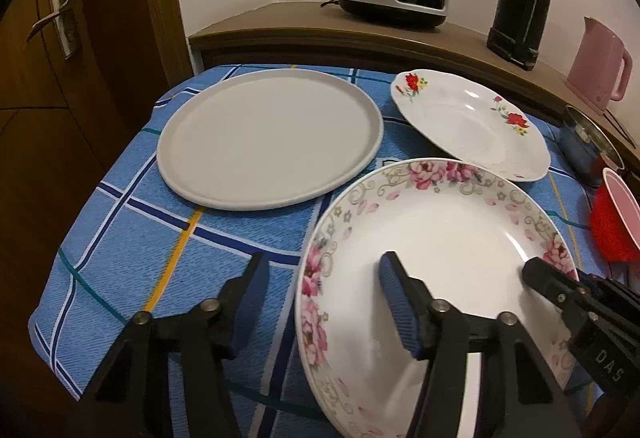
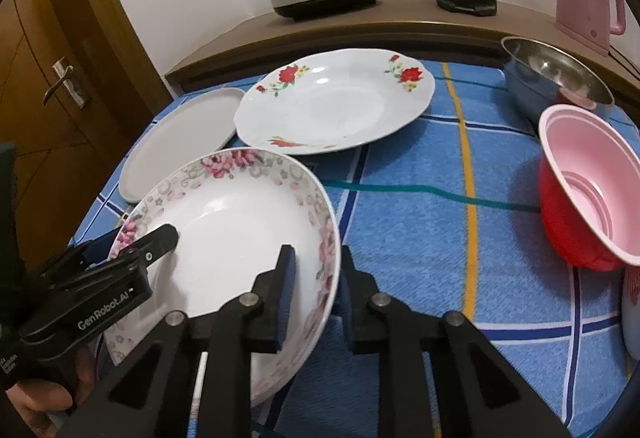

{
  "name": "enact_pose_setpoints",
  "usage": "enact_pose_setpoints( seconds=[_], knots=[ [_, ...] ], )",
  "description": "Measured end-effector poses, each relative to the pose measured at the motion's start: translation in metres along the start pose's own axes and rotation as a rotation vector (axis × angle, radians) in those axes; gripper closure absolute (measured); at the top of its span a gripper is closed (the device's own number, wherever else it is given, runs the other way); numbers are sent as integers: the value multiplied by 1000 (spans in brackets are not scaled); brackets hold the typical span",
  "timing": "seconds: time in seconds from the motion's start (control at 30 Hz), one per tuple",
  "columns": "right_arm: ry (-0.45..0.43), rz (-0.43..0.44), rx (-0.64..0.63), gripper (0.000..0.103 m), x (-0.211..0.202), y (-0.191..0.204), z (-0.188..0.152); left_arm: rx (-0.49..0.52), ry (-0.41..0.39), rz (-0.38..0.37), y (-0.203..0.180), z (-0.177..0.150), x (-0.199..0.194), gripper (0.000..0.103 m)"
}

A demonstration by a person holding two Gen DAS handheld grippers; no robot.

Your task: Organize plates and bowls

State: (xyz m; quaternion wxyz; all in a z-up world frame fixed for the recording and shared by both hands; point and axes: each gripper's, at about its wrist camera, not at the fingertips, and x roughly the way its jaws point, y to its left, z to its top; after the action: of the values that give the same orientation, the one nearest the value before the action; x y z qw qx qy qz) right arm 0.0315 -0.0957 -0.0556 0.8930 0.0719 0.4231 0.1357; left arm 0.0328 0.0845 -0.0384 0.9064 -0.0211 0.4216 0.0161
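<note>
Glazed porcelain, white with a border of pink roses: pink-flowered plate (image 1: 440, 238), lying at the near edge of the blue checked tablecloth (image 1: 160, 222), at about five o'clock from the flat grey plate (image 1: 268, 133) and six o'clock from the red-flowered plate (image 1: 468, 121). Seems tipped up on the three-o'clock side, though hard to judge through the fisheye.

Right gripper (image 2: 318, 258) pinched onto the plate's rim at three o'clock, with one finger inside the well and the other under the lip. Left gripper (image 1: 326, 270) spread wide, straddling the opposite rim at nine o'clock, with one finger over the well and the other outside above the cloth. Clamping nothing.

Likely rigid, fairly heavy for a pinch on one edge, slick under the glaze, and breakable if dropped or knocked against its neighbours. Best taken on the sloping rim, pads pushed well past the lip, from two opposite sides to avoid levering out of a single grip. Worth closing the left side before any lift.

Off at one and three o'clock in the right wrist view: steel bowl (image 2: 556, 77), then pink bowl (image 2: 592, 189) sitting in a red one.
</note>
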Motion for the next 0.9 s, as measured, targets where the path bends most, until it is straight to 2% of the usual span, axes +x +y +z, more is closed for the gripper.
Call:
enact_pose_setpoints(
  seconds=[0.3,0.37,0.5,0.9],
  knots=[
    [-6,2,-10,84,0,0,0,16,-2,4,-5,1,0,50],
    [-6,7,-13,84,0,0,0,18,-5,-16,-7,1,0,59],
    [-3,35,2,84,2,-4,0,19,-16,-21,-7,0,0,61],
    [1,35,-24,84,-2,4,1,-11,-14,-38,2,1,-5,63]
  ],
)
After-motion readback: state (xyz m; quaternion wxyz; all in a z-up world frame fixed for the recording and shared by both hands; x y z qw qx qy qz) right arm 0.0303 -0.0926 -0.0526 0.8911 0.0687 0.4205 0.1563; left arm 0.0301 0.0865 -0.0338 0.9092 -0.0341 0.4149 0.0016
